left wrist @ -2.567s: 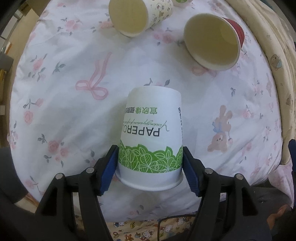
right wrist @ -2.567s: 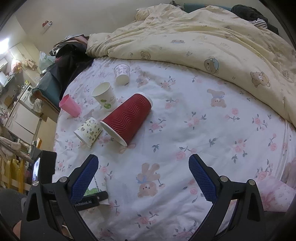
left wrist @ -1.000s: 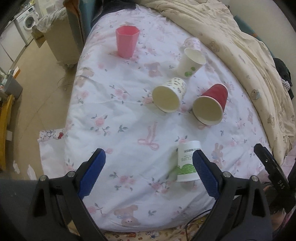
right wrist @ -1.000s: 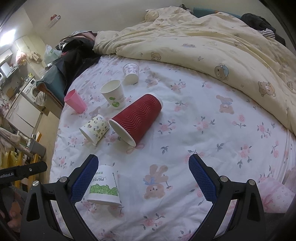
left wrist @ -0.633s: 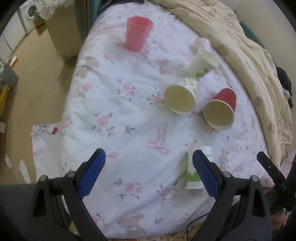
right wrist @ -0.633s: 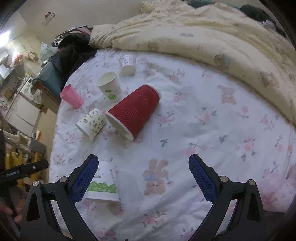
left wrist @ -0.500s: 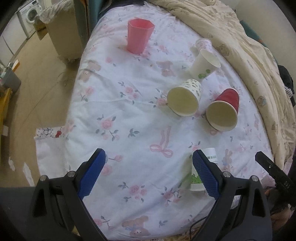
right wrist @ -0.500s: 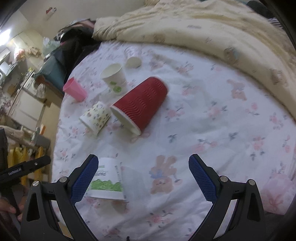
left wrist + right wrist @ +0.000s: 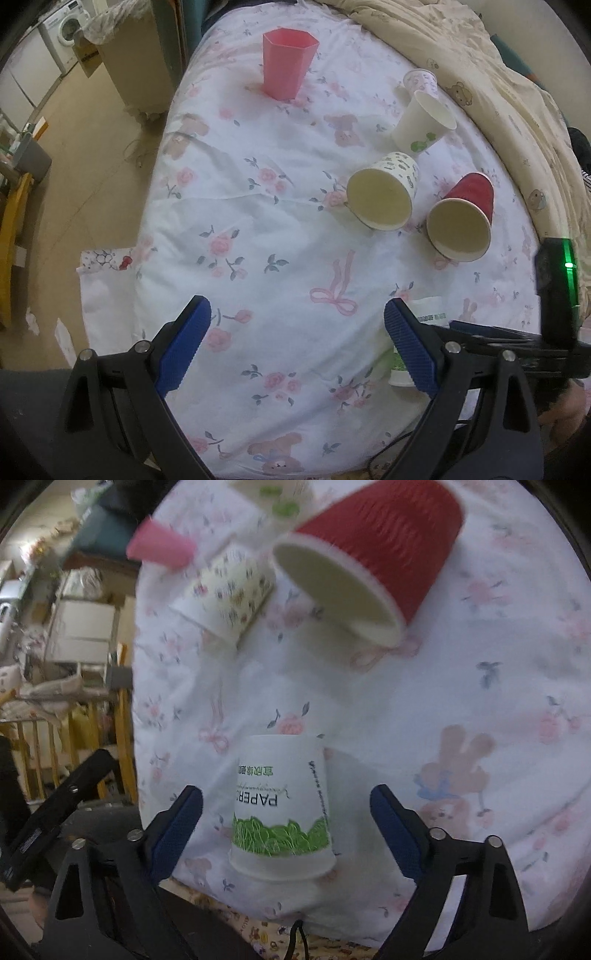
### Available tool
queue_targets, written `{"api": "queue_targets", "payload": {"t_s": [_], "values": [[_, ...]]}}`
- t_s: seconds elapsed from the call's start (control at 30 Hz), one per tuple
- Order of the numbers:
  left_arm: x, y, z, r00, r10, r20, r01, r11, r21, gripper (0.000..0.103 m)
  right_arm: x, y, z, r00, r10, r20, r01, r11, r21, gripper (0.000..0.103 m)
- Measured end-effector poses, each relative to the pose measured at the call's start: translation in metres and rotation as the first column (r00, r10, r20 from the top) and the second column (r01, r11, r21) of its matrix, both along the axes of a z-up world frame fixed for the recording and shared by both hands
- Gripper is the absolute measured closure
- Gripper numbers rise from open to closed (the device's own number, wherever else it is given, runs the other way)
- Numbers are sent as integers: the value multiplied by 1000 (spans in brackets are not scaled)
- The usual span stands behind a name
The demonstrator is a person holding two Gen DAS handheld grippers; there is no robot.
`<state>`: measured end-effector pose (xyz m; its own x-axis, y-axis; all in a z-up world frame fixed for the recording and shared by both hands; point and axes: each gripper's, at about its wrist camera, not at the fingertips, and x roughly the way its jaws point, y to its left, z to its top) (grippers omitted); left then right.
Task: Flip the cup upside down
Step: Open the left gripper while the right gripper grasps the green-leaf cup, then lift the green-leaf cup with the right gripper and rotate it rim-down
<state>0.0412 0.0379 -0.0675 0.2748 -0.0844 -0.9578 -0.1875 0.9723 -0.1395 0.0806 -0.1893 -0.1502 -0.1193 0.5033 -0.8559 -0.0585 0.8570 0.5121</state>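
While the white cup with the green leaf band (image 9: 281,808) stands mouth-down on the bed (image 9: 461,686), its print reading inverted, we judge its flip done. Our right tongs (image 9: 286,823) sit wide open around it, the blue pads clear of both its sides, gripping nothing. Our left tongs (image 9: 297,345) are also wide and empty, raised over the sheet. Two cups lie on their sides farther off: the red ribbed cup (image 9: 373,561) and the patterned cup (image 9: 227,590) to its left; whether they need turning we cannot say. The white cup sits close to the near edge of the bed, so room lies mainly toward the far side and right.
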Motion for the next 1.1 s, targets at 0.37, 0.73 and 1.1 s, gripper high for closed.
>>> {"api": "queue_targets", "payload": {"t_s": [0.37,0.73,1.1], "values": [[2,-5,-2,1000,-12,-10,12,1000,-7,10,9,9,-25,998,31,-56,-30,999,13,29],[2,-3,0,1000,-3,14,3,1000,11,10,12,4,-5,1000,17,23,-18,998,61,43],[-4,-6,20,993,-13,120,4,997,75,10,5,-15,40,992,-19,128,9,996,85,43]]}}
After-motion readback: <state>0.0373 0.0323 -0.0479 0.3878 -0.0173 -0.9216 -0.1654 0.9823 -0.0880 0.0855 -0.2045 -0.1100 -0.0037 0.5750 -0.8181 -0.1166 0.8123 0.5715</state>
